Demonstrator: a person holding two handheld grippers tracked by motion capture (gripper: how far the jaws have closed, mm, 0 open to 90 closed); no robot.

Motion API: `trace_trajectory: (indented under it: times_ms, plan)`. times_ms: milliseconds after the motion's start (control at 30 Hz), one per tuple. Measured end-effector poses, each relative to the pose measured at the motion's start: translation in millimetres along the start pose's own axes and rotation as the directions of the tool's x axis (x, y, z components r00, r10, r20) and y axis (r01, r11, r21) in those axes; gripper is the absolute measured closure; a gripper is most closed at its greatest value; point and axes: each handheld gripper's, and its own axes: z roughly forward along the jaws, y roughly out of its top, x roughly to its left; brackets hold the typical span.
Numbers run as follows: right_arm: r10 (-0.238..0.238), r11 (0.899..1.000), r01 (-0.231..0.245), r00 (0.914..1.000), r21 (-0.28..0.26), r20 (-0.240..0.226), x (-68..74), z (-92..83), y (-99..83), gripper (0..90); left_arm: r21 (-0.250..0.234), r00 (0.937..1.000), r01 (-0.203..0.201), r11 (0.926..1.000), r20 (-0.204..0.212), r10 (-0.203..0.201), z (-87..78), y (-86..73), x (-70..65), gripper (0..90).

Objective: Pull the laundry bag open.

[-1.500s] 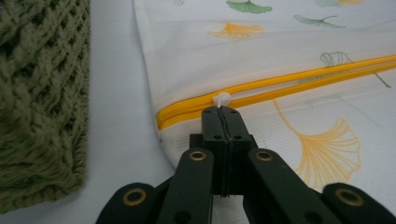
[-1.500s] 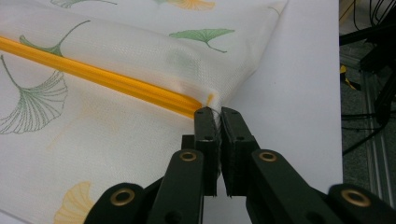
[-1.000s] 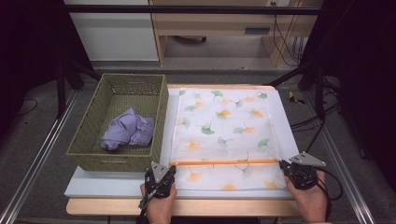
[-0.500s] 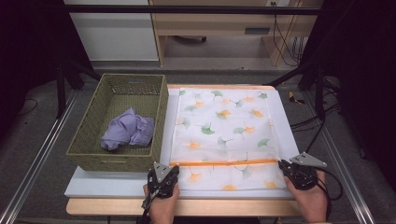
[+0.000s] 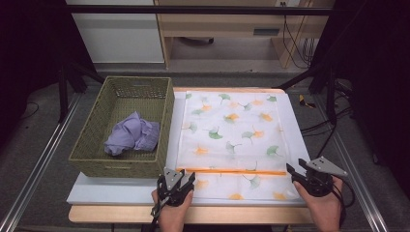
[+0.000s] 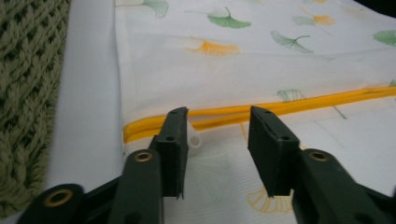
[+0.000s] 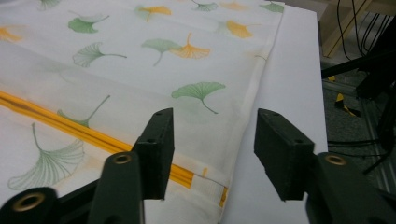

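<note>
I see my left gripper (image 6: 217, 140) and right gripper (image 7: 212, 149) with jaws just opened — nothing pinched. The ginkgo-print cloth (image 5: 232, 130) lies flat ahead of both, its orange zipper (image 6: 289, 105) just beyond the left tips — untouched.

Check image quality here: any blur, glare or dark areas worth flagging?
High view: sharp, evenly lit table, dark surroundings. Left gripper view: basket soft at the edge, yellow zipper clear. Right gripper view: leaf-print cloth crisp, no glare.

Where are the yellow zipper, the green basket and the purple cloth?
yellow zipper (image 5: 232, 171), high view, middle of the strip.
green basket (image 5: 122, 168), high view, near wall.
purple cloth (image 5: 131, 137), high view, middle of the bundle.
</note>
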Motion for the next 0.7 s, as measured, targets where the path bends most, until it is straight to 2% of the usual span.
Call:
trace_trajectory:
  times_ms: [33, 133, 167, 233, 333, 467, 567, 600, 667, 700]
  plan:
    - [0.011, 1.000, -0.011, 0.9999, -0.006, 0.005, 0.8, 0.0, 1.1, 40.2, -0.003, 0.9999, -0.012, 0.9999, 0.007, 0.012, 0.7, 4.3, -2.3, 45.2]
    - [0.016, 1.000, -0.016, 0.9997, -0.009, 0.020, 3.0, 1.0, 2.4, 32.3, -0.007, 0.9996, -0.024, 0.9997, 0.015, 0.024, 1.7, 9.7, -4.9, 38.0]
    - [0.016, 1.000, -0.016, 0.9997, -0.010, 0.016, 4.1, 1.6, 3.1, 29.4, -0.004, 0.9983, -0.047, 0.9989, 0.034, 0.047, 2.6, 14.8, -8.2, 35.2]
    - [0.015, 1.000, -0.014, 0.9998, -0.010, 0.014, 5.0, 1.9, 3.6, 27.0, -0.005, 0.9973, -0.062, 0.9980, 0.039, 0.063, 2.5, 17.2, -10.0, 33.5]
    - [-0.026, 1.000, 0.026, 0.9996, -0.004, 0.011, 11.9, 2.6, 7.8, 18.7, -0.014, 0.9922, -0.093, 0.9956, 0.082, 0.094, 3.0, 27.5, -14.2, 25.6]
    - [-0.047, 0.999, 0.047, 0.9989, -0.012, 0.007, 16.6, 1.9, 11.1, 17.5, -0.013, 0.9894, -0.092, 0.9957, 0.112, 0.093, 3.2, 33.9, -13.7, 20.8]
    - [-0.082, 0.997, 0.082, 0.9966, -0.007, -0.008, 19.4, 1.4, 15.5, 19.2, 0.009, 0.9822, -0.135, 0.9908, 0.133, 0.133, 4.5, 38.8, -13.2, 14.4]
    - [-0.078, 0.997, 0.078, 0.9968, 0.003, -0.017, 20.5, 1.4, 16.7, 20.5, 0.026, 0.9780, -0.150, 0.9883, 0.150, 0.145, 5.3, 40.5, -11.9, 13.9]
    - [-0.082, 0.997, 0.082, 0.9963, -0.007, -0.025, 22.4, 0.9, 17.8, 23.1, 0.026, 0.9778, -0.144, 0.9893, 0.157, 0.138, 6.0, 40.8, -11.9, 13.4]
    - [-0.109, 0.994, 0.109, 0.9939, -0.013, -0.019, 24.5, 1.2, 19.0, 24.0, 0.032, 0.9743, -0.154, 0.9875, 0.171, 0.147, 6.6, 41.3, -12.4, 12.3]
